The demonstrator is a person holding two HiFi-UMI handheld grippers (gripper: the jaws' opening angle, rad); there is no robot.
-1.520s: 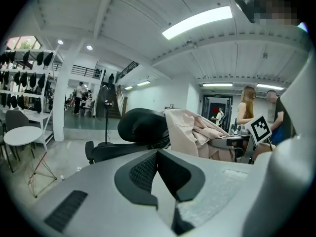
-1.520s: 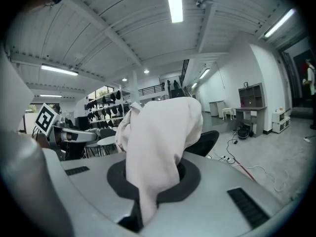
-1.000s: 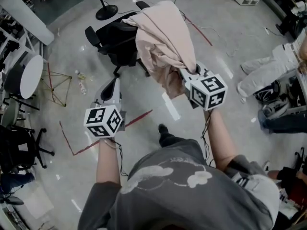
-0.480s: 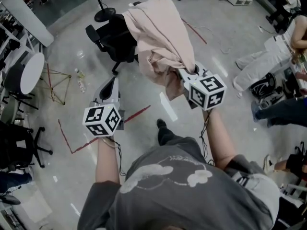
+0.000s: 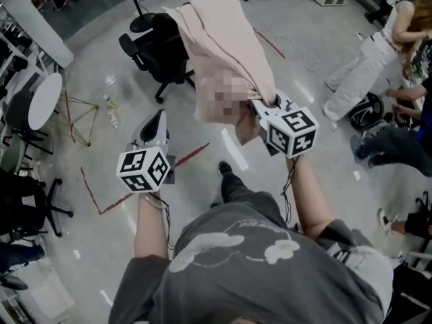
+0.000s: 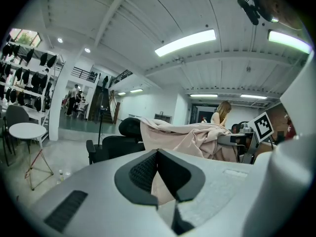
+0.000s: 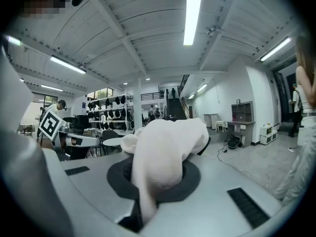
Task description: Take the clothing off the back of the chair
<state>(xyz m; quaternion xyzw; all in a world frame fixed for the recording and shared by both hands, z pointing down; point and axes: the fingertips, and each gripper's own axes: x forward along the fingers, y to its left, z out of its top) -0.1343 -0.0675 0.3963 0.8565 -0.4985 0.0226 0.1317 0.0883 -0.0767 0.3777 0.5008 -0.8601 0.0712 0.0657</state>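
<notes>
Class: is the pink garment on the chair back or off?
On: the garment drapes the chair back, its near end in the shut right gripper.

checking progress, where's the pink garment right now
Head view, upper centre: the pink garment lies over the black chair and stretches down to the right gripper, shut on its lower end.

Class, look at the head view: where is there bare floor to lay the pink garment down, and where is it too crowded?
Bare floor lies between the black chair and the red tape, and again between the pink garment and the loose cable. Crowded: the right edge, with people and bags; the left edge, with the round table.
</notes>
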